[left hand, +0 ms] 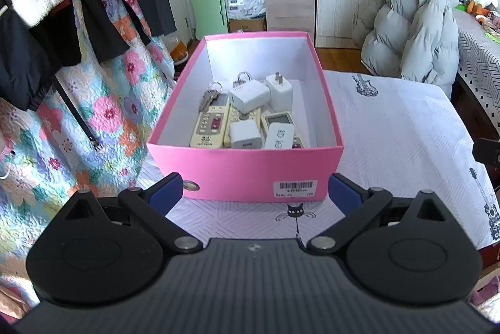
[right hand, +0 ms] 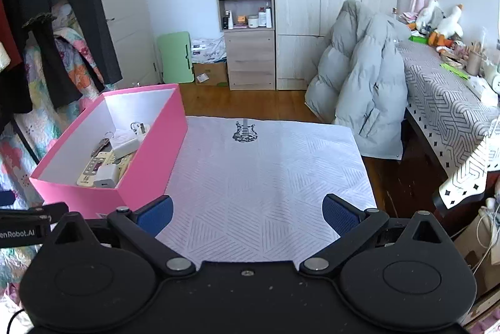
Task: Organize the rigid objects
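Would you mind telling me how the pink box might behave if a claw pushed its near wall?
The pink box looks like thin cardboard, so its wall may flex. It would probably slide on the white cloth, perhaps wrinkling it. The loose chargers could shift.

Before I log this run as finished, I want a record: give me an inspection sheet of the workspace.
Surface: white patterned tablecloth with guitar prints; bare outside the box.
Job's things: pink box stands open at the cloth's left side and holds remote controls, white chargers, keys and a small padlock.
Clutter: nothing seen on the cloth.
Grippers: left claw open and empty, facing the box's near wall; right claw open and empty over bare cloth.
Cables: nothing seen on the cloth; some hang at the right view's right edge.
Surroundings: hanging clothes left, grey puffer jacket, shelf unit, wardrobe.
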Demonstrator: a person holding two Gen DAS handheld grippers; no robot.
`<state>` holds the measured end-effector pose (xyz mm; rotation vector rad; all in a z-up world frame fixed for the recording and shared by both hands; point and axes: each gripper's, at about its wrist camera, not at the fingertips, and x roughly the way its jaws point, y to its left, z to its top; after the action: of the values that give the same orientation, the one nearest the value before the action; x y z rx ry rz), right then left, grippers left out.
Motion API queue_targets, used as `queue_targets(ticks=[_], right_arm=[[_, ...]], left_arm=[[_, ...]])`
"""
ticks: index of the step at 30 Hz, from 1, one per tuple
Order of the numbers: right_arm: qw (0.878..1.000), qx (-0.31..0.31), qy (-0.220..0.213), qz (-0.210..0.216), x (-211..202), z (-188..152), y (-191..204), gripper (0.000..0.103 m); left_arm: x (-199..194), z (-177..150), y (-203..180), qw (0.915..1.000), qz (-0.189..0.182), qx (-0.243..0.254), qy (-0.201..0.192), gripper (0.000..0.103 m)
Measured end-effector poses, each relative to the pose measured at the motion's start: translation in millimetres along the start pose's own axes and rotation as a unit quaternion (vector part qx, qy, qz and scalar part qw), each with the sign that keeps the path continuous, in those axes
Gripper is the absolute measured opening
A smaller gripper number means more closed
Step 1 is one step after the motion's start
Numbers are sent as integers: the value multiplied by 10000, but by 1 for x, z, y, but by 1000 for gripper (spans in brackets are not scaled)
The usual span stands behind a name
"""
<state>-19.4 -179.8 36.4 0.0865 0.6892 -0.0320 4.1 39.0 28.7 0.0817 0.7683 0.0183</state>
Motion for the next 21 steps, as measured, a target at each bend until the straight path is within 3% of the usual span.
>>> queue_targets(ticks=[21], right_arm=[[9997, -132, -140, -129, -1, -6, 5, 103]], left_arm=[[2, 0, 0, 10000, 72, 39, -10, 101]])
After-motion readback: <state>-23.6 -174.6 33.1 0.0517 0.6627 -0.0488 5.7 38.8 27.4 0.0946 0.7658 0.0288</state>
